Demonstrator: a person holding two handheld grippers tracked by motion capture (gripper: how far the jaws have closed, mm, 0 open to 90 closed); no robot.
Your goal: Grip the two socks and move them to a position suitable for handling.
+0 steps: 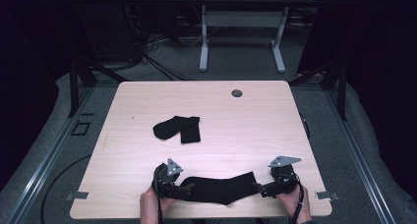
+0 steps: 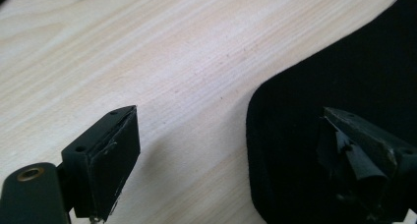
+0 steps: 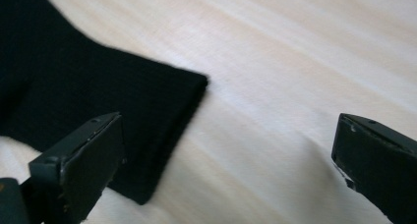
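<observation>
Sock (image 2: pixel 344 86) cut off (right edge, left gripper view).

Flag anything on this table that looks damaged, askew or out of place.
The left gripper has a torn pad: black tape peels off one finger. The folded sock and the flat sock on the table lie tidy. Both grippers are open.

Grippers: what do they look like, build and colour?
Both are black handheld units. The left gripper and right gripper each carry a grey three-cornered plate on top and trail a black cable. Jaws are blocky black fingers with flat pads; one left pad has torn black tape. Forearms bare, no sleeves.
</observation>
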